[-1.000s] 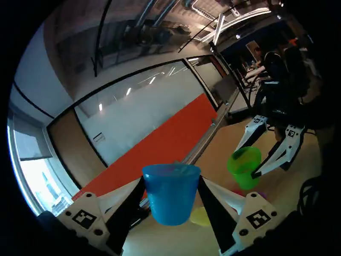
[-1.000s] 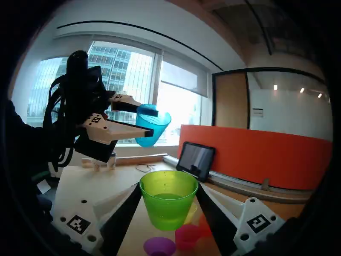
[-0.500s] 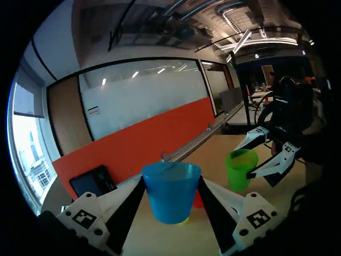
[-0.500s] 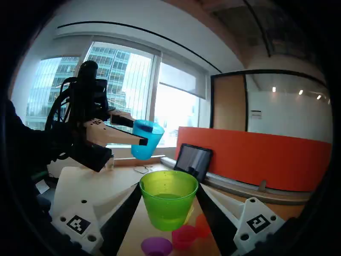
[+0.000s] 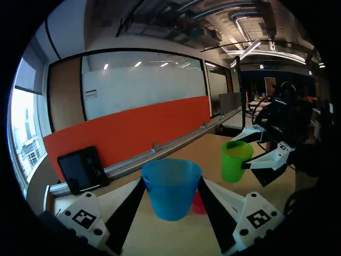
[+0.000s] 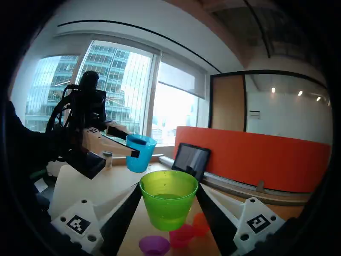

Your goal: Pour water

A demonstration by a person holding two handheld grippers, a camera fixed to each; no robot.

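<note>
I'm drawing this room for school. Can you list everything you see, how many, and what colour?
blue cup: 1, blue, held above the table.
green cup: 1, green, some liquid inside, held above the table.
small cups: 3, purple, pink, orange, on the table below the green cup.
tablet: 1, black, leaning at the table's back.
wall panel: 1, orange, behind the table.
table: 1, light wood.
windows: several, clear, buildings outside.
left gripper: 1, white and black, clamping the blue cup.
right gripper: 1, white and black, clamping the green cup.
</note>
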